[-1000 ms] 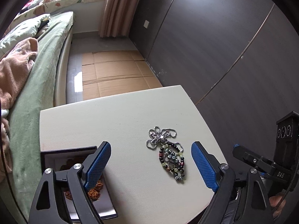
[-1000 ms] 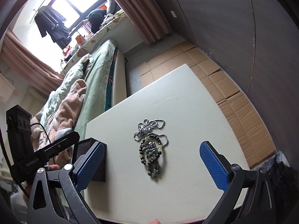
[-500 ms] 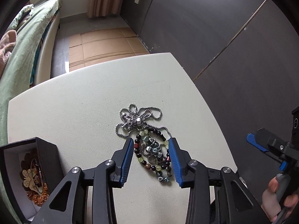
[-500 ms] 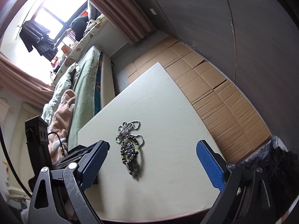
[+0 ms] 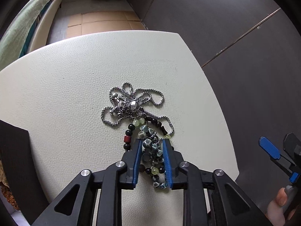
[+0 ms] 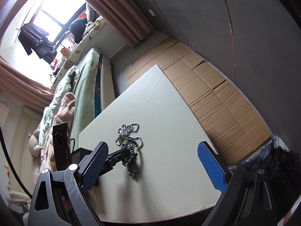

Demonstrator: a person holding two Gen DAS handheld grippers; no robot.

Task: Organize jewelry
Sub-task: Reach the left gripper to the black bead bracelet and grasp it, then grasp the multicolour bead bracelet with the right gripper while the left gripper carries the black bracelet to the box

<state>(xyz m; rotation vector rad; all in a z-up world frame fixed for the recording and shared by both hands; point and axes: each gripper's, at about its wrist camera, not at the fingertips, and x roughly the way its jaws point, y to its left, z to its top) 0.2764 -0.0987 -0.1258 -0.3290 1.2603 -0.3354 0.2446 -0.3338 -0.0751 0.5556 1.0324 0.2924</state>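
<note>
A tangle of jewelry lies mid-table: a silver chain necklace point(image 5: 131, 103) point(image 6: 128, 130), a bracelet of dark, green and red beads point(image 5: 129, 131), and a blue-grey stone bead bracelet point(image 5: 150, 146). My left gripper point(image 5: 152, 142) points steeply down onto the pile. Its jaws are closing, and the blue pads press on the blue-grey bead bracelet from both sides. In the right wrist view the left gripper point(image 6: 129, 151) reaches the beads from the left. My right gripper point(image 6: 152, 145) hangs wide open above the table's near part with nothing between its fingers, which stand to either side of the pile.
A black jewelry box point(image 5: 13, 150) stands at the left edge of the white textured table point(image 5: 75, 75). Beyond the table are a bed with green bedding point(image 6: 82, 86), flattened cardboard on the floor point(image 6: 216, 94) and a dark wall. A finger point(image 5: 280, 201) shows at the lower right.
My left gripper came down onto the pile and its jaws went from wide apart to tight around the blue-grey beads. The right gripper shifted a little at first and then held still, open.
</note>
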